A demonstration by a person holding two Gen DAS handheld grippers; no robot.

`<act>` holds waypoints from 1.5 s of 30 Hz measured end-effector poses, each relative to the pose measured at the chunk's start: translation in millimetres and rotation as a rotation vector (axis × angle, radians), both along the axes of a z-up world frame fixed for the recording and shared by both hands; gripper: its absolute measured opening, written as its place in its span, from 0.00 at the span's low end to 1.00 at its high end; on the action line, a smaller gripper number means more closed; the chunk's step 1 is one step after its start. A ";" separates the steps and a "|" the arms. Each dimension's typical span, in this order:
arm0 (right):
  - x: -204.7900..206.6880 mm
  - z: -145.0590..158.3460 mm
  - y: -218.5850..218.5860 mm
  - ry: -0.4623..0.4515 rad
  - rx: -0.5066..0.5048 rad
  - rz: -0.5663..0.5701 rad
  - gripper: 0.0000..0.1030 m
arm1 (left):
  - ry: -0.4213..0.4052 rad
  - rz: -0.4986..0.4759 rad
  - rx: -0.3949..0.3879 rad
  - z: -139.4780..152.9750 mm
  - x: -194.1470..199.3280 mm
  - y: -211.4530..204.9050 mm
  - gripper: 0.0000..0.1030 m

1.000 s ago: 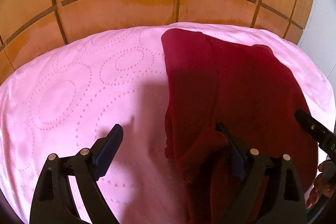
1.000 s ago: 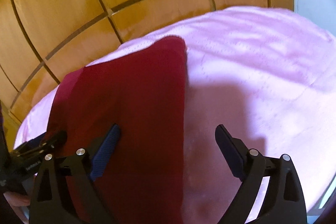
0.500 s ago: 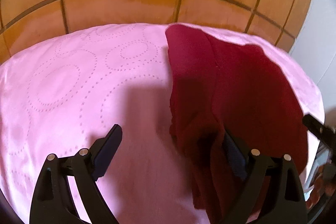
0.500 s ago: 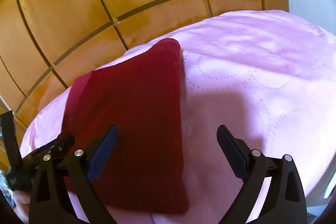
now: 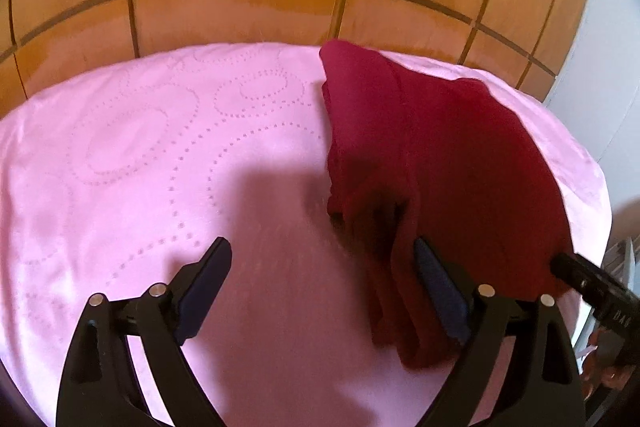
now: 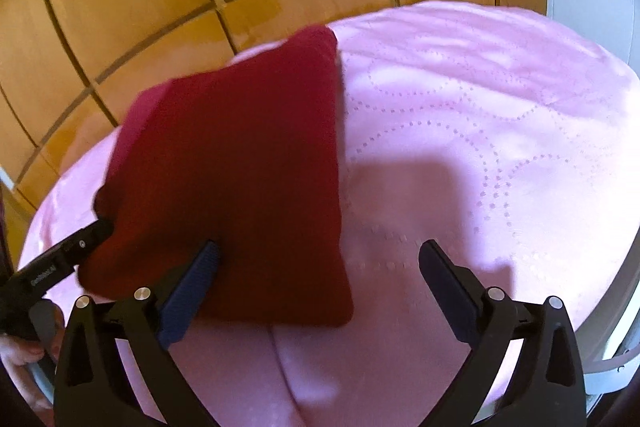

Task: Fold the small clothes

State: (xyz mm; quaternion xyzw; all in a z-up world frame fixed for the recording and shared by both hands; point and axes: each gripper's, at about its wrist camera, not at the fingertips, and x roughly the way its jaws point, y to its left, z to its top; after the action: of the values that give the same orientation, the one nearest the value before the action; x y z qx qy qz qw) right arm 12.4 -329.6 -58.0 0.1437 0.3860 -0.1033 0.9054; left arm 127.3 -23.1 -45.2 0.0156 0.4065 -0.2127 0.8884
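Gaping wide, both grippers (image 5: 322, 267) (image 6: 318, 269) empty; garment (image 6: 240, 171) near edge bunched, folds unclear.

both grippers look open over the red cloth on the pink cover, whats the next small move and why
Probably lower the left gripper onto the bunched near edge of the red garment and pinch it. That edge lies in loose folds by its finger, while the right gripper, whose jaws have just been opening, holds nothing.
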 end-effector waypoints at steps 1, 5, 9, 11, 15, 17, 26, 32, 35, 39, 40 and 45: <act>-4.1 2.8 1.4 -0.009 0.004 0.003 0.96 | -0.015 0.000 0.006 3.0 -5.8 1.8 0.94; -16.5 10.5 7.4 -0.016 0.035 0.018 0.96 | -0.078 0.003 0.026 14.5 -34.0 12.9 0.98; -26.3 15.9 21.8 0.010 -0.006 0.040 0.96 | -0.075 0.014 0.065 18.4 -51.2 16.0 0.98; -34.9 20.7 30.9 -0.004 -0.037 0.044 0.96 | -0.075 0.027 0.063 21.2 -58.4 19.4 0.98; -50.1 29.0 48.8 -0.032 -0.119 0.045 0.96 | -0.097 0.058 0.062 29.6 -75.2 27.0 0.98; -55.5 31.7 55.2 -0.038 -0.154 0.048 0.96 | -0.099 0.071 0.053 33.6 -80.7 30.7 0.98; -72.9 46.4 70.5 -0.083 -0.195 0.061 0.96 | -0.146 0.133 0.069 42.3 -102.4 41.6 0.98; -73.6 52.5 75.0 -0.094 -0.214 0.066 0.96 | -0.184 0.135 0.081 46.6 -114.5 44.2 0.98; -71.7 53.2 75.1 -0.090 -0.216 0.068 0.96 | -0.180 0.126 0.086 47.4 -115.3 43.0 0.98; -70.9 54.0 75.1 -0.087 -0.214 0.072 0.96 | -0.159 0.125 0.083 46.6 -115.4 41.8 0.98; -71.1 54.2 75.7 -0.087 -0.216 0.072 0.96 | -0.158 0.126 0.080 46.8 -115.9 41.4 0.98; -69.2 53.8 76.3 -0.081 -0.212 0.075 0.96 | -0.152 0.112 0.084 47.0 -116.8 38.5 0.98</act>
State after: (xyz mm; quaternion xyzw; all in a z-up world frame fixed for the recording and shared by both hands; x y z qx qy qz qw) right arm -56.8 -253.3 -4.2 0.0366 0.3412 -0.1039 0.9335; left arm 10.5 15.4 1.8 0.0461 0.3464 -0.1436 0.9259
